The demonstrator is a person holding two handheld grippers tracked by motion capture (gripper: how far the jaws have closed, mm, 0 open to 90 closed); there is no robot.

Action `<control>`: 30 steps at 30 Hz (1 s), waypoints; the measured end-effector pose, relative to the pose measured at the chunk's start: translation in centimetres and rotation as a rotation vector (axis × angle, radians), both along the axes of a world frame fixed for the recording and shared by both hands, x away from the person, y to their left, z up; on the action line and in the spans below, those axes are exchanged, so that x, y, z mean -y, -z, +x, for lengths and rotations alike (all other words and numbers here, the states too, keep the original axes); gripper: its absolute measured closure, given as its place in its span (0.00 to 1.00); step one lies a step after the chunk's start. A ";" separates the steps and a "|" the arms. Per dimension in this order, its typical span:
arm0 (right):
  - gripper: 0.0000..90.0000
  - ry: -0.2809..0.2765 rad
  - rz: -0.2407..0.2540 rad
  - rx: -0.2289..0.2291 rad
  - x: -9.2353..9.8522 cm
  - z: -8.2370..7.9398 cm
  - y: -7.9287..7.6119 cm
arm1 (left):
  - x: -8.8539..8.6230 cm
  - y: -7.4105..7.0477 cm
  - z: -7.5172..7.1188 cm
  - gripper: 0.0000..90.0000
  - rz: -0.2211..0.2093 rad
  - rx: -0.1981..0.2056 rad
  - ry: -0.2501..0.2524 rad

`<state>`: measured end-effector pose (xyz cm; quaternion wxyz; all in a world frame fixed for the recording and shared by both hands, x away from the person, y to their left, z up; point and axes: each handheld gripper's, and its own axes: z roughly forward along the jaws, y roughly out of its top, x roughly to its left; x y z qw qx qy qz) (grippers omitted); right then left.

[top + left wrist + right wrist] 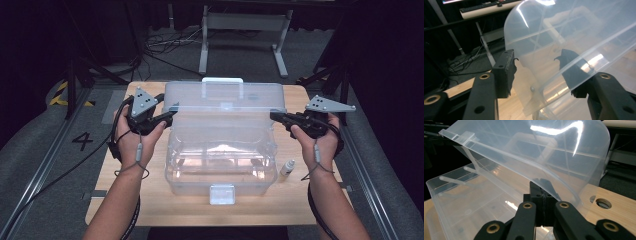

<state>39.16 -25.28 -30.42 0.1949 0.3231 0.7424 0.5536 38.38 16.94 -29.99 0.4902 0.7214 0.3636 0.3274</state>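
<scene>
Nearest the person, a white latch tab (222, 194) hangs at the front wall of a clear plastic storage box (220, 165) sitting mid-bench; the box is so transparent that its walls blur into glare and the pale wood of the bench (150, 200) shows through. A small white dropper bottle (287, 167) stands just beside the box's right front corner. The forearms are cut off by the bottom edge. Farther in, the raised lid (225, 97) — thin, glossy, rounded at the corners — stands tilted open on the box's far side. The left tongs (537, 72) stand released, one pad outside the lid's edge, the other seen through the plastic, neither pressing it. The right tongs (543, 195) are clenched on the lid's edge, their tips partly veiled by it. Beyond the bench, cables (165, 45) and a grey metal stand (245, 30) lie on the dark floor.
</scene>
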 end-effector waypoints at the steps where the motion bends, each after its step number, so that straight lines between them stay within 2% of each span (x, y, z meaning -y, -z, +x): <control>1: 1.00 0.000 0.000 0.000 0.0 0.0 0.0 | 0.0 -0.1 0.0 0.53 0.004 0.001 -0.005; 7: 0.99 -0.001 0.005 0.002 -0.1 0.0 0.0 | 0.4 -0.2 -0.2 0.56 0.034 0.009 -0.040; 9: 0.98 -0.002 0.005 0.002 -0.1 0.0 0.0 | 0.4 -0.3 -0.3 0.60 0.037 0.008 -0.050; 14: 0.97 -0.002 0.008 0.006 0.0 -0.2 0.0 | 0.2 -0.2 -0.3 0.64 0.011 0.005 -0.054; 21: 0.95 -0.001 0.017 0.011 0.3 -0.7 0.0 | 0.4 0.0 -0.1 0.75 0.018 0.010 -0.101; 30: 0.92 0.030 0.028 0.017 1.5 -1.3 0.1 | 0.6 -0.1 0.2 0.78 0.030 0.004 -0.122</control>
